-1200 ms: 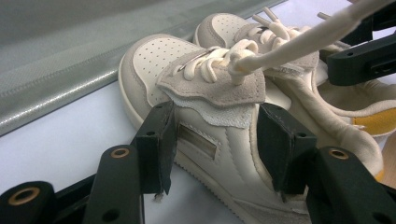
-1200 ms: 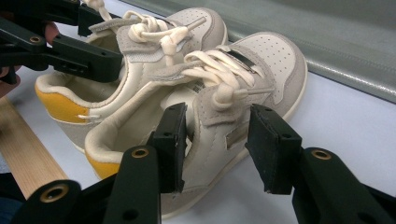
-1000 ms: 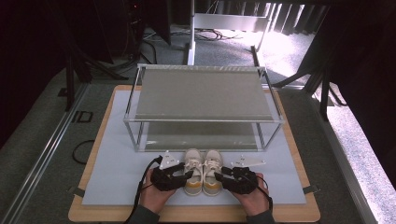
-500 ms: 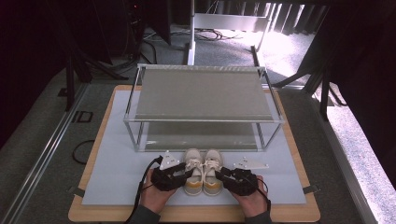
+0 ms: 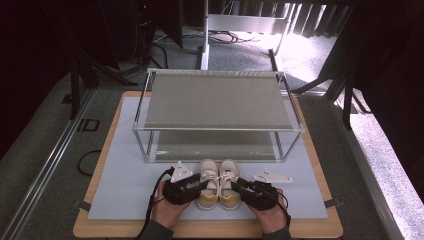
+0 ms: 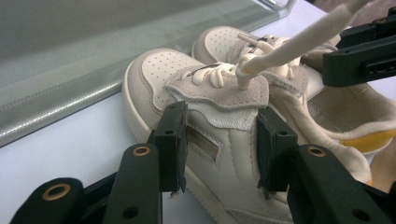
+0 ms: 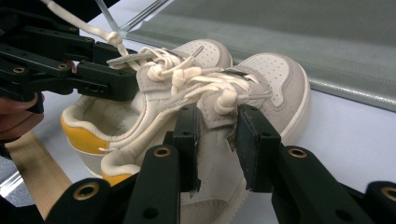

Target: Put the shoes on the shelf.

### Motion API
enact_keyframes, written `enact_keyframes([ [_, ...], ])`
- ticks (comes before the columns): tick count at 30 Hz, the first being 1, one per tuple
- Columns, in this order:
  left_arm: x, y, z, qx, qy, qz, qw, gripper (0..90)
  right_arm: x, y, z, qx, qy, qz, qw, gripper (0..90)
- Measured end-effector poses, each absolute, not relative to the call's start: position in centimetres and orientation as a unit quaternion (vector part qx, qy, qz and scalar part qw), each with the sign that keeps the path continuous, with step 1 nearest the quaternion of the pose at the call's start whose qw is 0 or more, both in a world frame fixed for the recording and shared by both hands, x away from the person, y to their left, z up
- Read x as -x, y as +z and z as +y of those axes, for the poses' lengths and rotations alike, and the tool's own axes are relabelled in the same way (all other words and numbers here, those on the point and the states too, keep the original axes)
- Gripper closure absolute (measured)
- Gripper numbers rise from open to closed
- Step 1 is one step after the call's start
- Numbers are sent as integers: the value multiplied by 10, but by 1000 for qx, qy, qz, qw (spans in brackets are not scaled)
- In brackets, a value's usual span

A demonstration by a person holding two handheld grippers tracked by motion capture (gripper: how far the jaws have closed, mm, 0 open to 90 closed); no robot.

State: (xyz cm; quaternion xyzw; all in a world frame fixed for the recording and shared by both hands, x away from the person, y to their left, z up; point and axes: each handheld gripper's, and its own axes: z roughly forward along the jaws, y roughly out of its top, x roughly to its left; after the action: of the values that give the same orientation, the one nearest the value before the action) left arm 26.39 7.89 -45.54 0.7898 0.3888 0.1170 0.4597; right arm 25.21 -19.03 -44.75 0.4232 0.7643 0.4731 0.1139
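Two small cream shoes side by side at about 6 o'clock on the tabletop [image 5: 125, 200], toes toward 12, just in front of the metal shelf rack [image 5: 217, 107].

Left shoe [image 5: 207, 184] clamped by the left hand-held gripper [image 5: 197, 186] from 9 o'clock, pads pressed on its side wall below the suede lace flap; jaws just closing there.

Right shoe [image 5: 229, 184] clamped by the right hand-held gripper [image 5: 240, 186] from 3 o'clock, pinched narrow on the upper by the lace knot (jaws just drawn in).

Yellow heel patches [image 7: 84, 137] at the 6 o'clock ends. Small rectangular tab [image 6: 203, 147] on the left shoe's side, no writing legible; no brand name readable anywhere.
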Motion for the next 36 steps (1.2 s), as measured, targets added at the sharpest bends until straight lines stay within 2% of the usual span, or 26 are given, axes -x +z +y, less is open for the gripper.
enact_keyframes([
  [20, -282, -447, 67, -767, 123, 399, 488, 595, -264, -440, -203, -438, 502, 735, 127, 704],
  [36, -315, -441, 58, -744, 164, 408, 503, 600, -296, -436, -204, -446, 521, 713, 146, 704],
])
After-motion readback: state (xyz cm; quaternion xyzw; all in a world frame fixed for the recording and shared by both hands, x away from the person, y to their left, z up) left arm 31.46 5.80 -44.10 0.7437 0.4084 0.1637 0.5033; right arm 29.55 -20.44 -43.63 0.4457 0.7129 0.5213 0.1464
